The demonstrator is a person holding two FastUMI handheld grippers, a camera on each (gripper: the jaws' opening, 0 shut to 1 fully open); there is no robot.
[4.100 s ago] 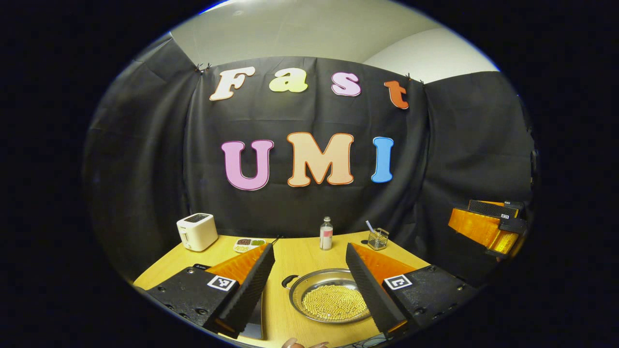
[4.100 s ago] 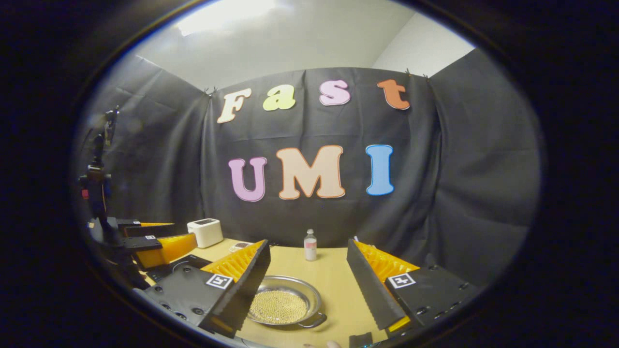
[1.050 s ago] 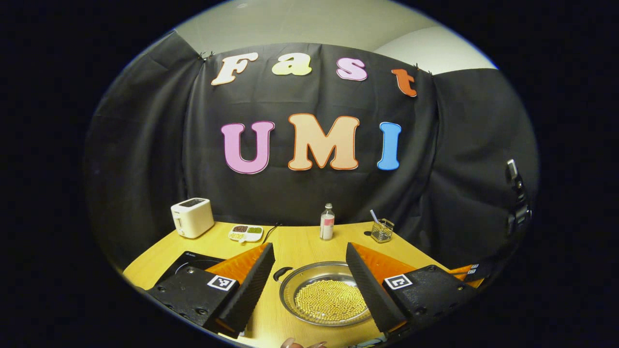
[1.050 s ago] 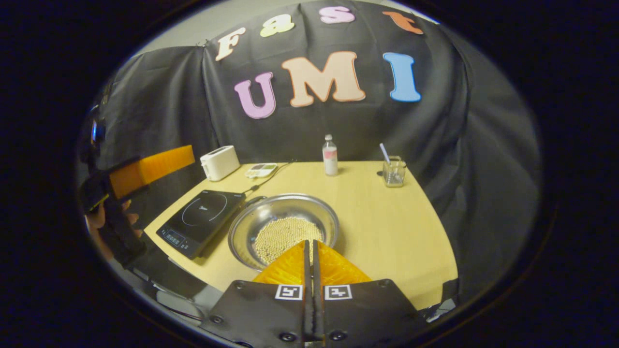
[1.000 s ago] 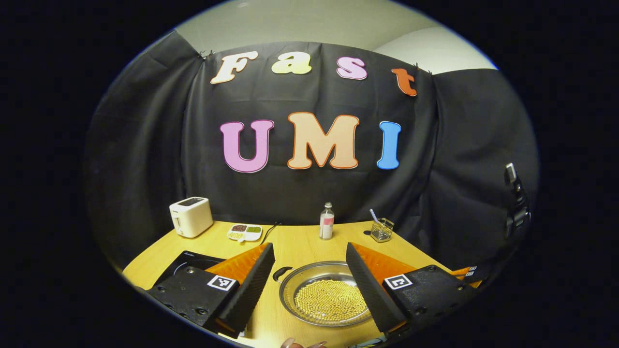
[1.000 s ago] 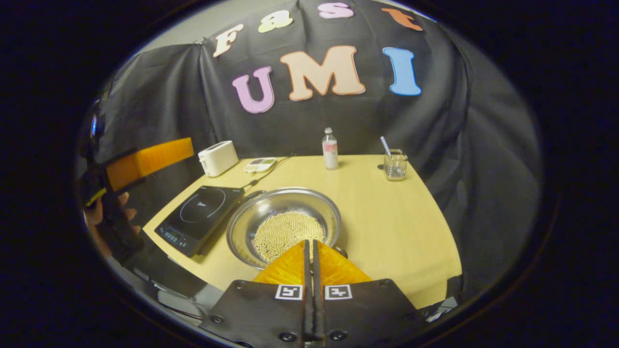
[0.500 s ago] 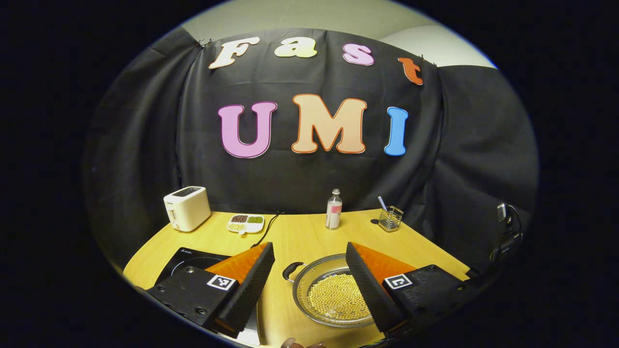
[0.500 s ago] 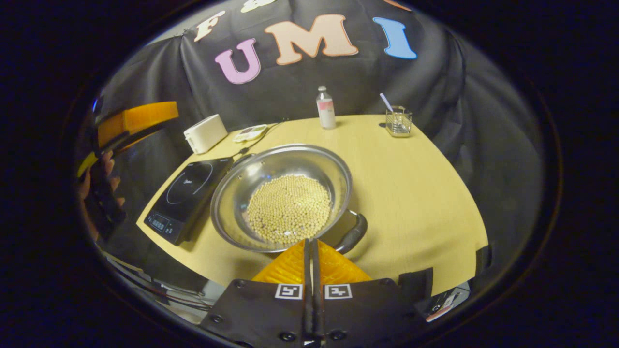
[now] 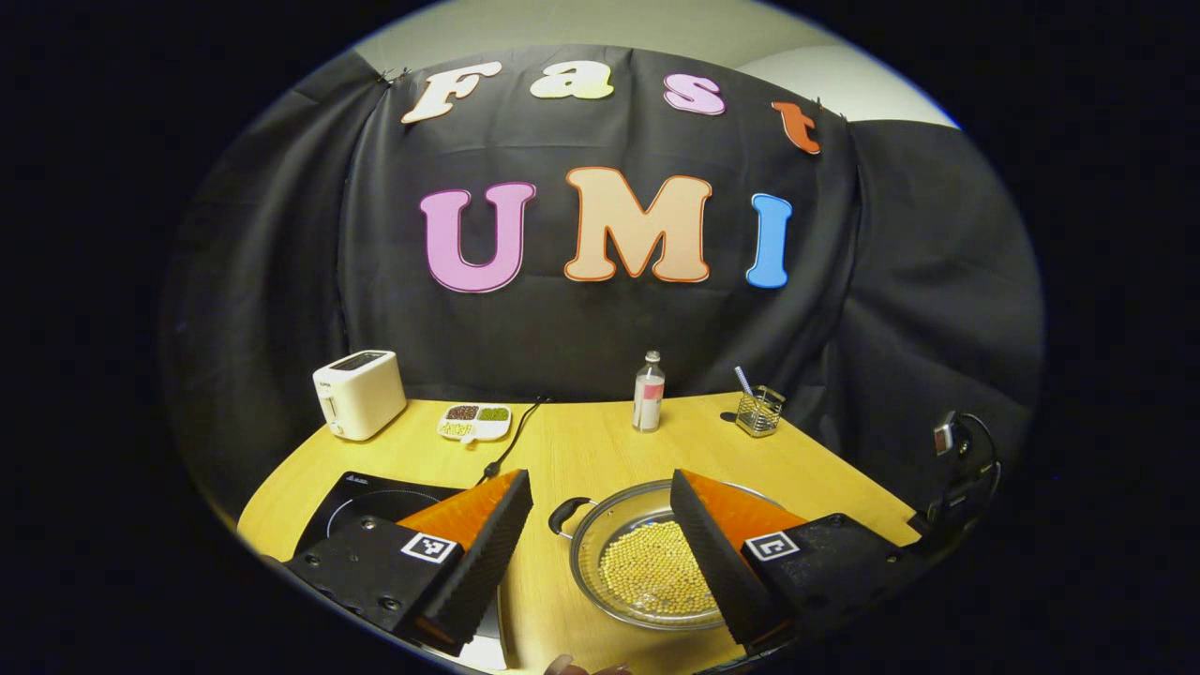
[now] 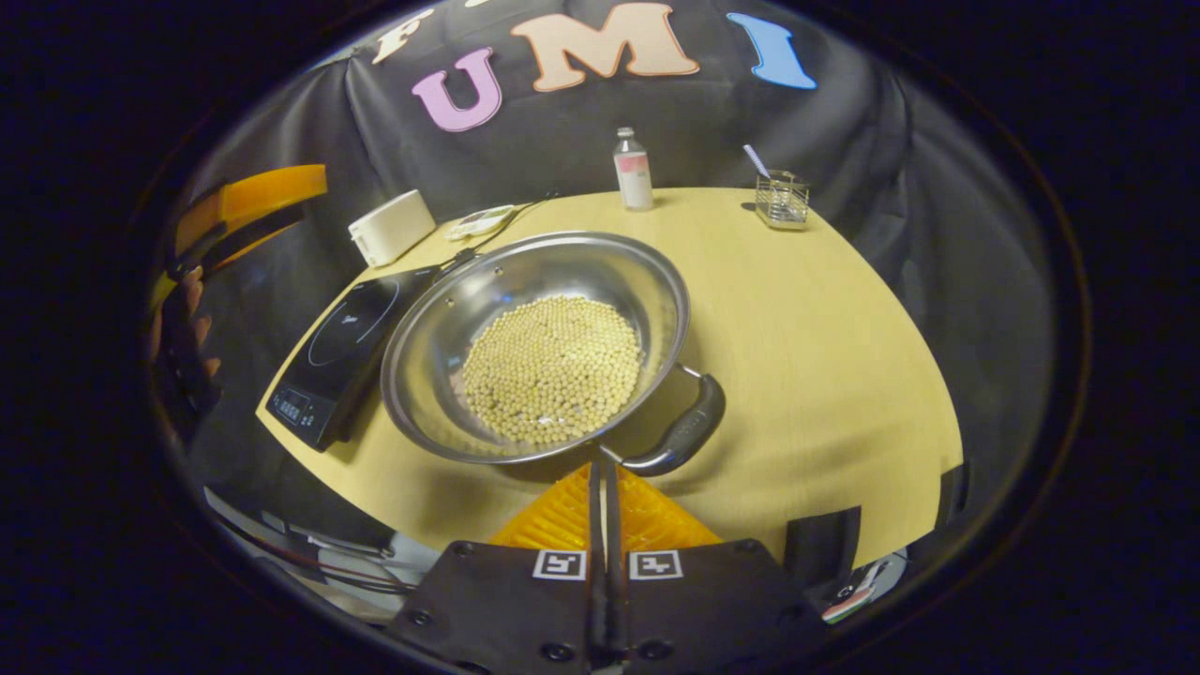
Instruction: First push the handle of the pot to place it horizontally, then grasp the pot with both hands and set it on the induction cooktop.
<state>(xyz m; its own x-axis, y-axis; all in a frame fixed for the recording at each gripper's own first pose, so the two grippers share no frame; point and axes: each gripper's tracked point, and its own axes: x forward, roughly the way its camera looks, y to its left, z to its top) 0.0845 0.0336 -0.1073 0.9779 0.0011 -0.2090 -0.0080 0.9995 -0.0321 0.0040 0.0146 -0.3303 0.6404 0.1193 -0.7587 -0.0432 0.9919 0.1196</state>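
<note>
A shiny round steel pot (image 10: 450, 347) of pale yellow beans (image 10: 553, 367) sits on the wooden table (image 10: 797, 309) beside the black induction cooktop (image 10: 328, 361). Right gripper (image 10: 601, 469) clenched empty near its black handle (image 10: 680, 433); left gripper (image 9: 600, 497) spread wide above.

Staged kitchen booth, black cloth wall (image 9: 281, 281), wooden table (image 10: 797, 309), toaster (image 9: 358, 394), induction cooktop (image 10: 337, 356)

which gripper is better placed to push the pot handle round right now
Right. The right gripper is shut with its tips just short of the pot's near handle. The left gripper is open, higher, facing the pot.
</note>
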